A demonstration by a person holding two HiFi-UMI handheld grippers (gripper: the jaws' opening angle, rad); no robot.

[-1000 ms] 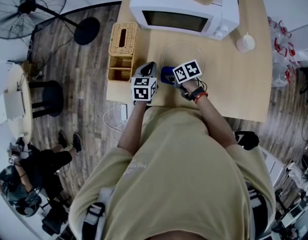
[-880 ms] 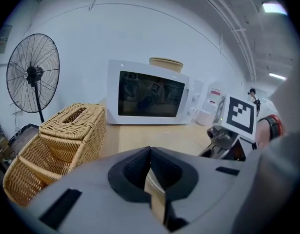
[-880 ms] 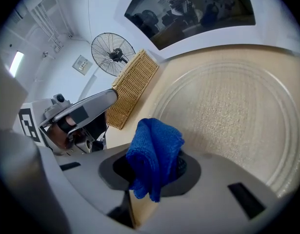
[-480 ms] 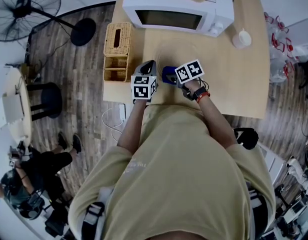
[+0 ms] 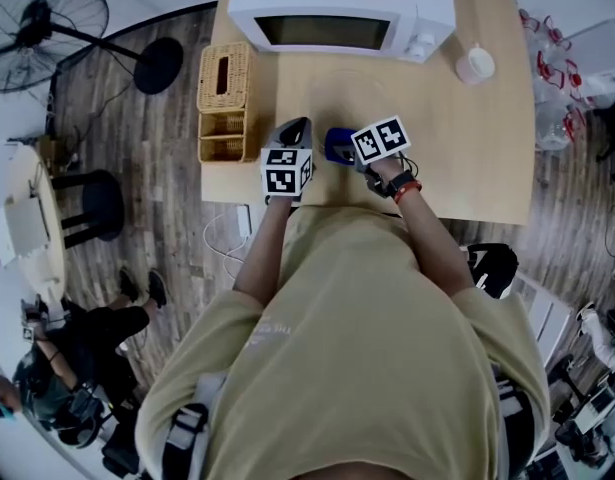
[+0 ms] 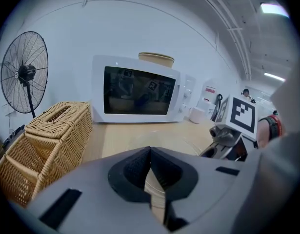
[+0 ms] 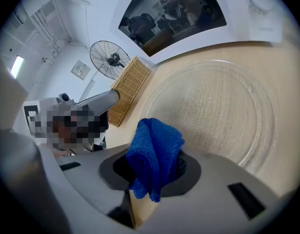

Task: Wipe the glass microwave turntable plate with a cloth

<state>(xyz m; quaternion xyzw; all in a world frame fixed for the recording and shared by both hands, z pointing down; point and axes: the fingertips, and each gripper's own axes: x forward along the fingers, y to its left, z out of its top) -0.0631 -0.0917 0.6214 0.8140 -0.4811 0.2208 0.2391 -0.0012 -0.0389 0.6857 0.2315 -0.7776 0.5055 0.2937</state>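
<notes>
The clear glass turntable plate [image 7: 213, 106] lies flat on the wooden table [image 5: 467, 158] in front of the white microwave [image 5: 337, 13]; its near rim [image 6: 162, 143] shows past my left jaws. My right gripper [image 7: 157, 167] is shut on a bunched blue cloth [image 7: 154, 152], held just above the plate's near edge. In the head view the cloth [image 5: 337, 145] shows between the two marker cubes. My left gripper [image 6: 150, 152] is shut with nothing between its pads and hovers beside the right gripper [image 6: 232, 130], near the table's front edge.
A wicker tissue box [image 5: 224, 76] and a wicker organizer [image 5: 225, 136] stand at the table's left edge. A white cup [image 5: 475, 65] sits right of the microwave. A floor fan [image 5: 47, 18] stands left of the table. A person [image 5: 47, 368] sits at lower left.
The table and microwave have slid up and a little left in the head view. Both grippers stay close together at the plate's near side, the right one still holding the cloth.
</notes>
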